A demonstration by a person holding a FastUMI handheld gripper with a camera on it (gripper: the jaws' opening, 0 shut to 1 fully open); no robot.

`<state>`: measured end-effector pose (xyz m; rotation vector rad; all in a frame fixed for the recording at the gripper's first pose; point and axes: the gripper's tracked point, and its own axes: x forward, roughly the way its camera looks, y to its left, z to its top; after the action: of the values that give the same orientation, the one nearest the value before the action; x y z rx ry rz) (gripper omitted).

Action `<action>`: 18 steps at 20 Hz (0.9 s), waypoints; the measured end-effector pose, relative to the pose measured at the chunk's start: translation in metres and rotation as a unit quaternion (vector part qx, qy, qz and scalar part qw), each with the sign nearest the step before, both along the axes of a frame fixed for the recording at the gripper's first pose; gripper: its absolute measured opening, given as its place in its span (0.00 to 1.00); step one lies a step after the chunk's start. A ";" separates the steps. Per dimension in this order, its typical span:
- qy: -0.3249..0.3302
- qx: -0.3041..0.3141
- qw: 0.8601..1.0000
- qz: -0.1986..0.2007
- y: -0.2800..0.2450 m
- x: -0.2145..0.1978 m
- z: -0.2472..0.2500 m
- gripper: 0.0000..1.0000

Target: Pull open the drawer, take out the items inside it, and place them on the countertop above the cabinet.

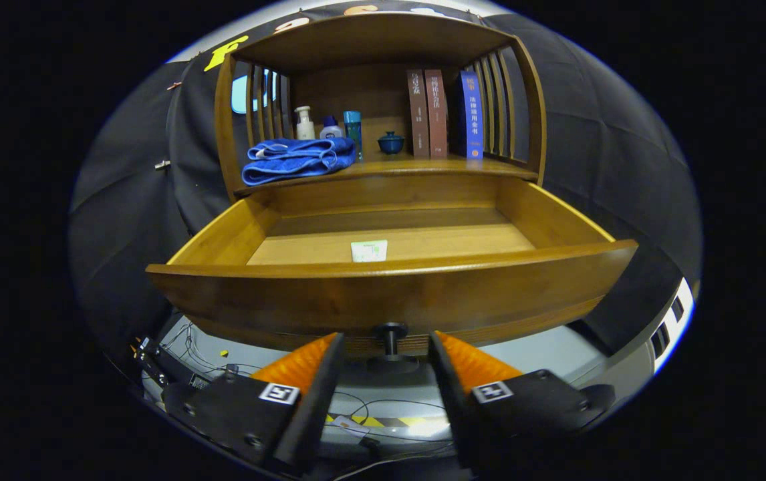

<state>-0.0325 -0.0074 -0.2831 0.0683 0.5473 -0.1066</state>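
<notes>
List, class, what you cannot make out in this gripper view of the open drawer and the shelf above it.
- Drawer floor nearest us: hidden by its front panel, so more items may lie there beside the pale card.
- Card's print: too small.
- Knob: sits between the open claw fingers; contact cannot be told.
- Bottles: lower parts hidden behind the blue towel.
- Shelf corner beyond the books: too dark.

countertop, blue towel, bottles, books
</notes>
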 end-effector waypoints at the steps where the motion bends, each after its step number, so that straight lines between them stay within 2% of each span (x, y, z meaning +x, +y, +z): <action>1: -0.008 0.001 1.000 -0.002 0.000 -0.002 0.012 0.82; 4: -0.033 0.006 0.999 0.003 0.006 0.002 0.055 0.81; 5: -0.040 0.002 0.999 0.006 0.007 0.010 0.069 0.91; 7: -0.046 0.004 0.999 0.012 0.008 0.032 0.094 1.00; 9: -0.033 0.011 0.999 0.014 0.009 0.062 0.101 1.00; 14: 0.068 0.022 0.997 0.025 0.016 0.125 0.060 1.00; 18: 0.158 0.028 0.987 0.024 0.014 0.142 0.015 1.00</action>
<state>0.1097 0.0067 -0.2677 0.0943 0.8690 -0.0554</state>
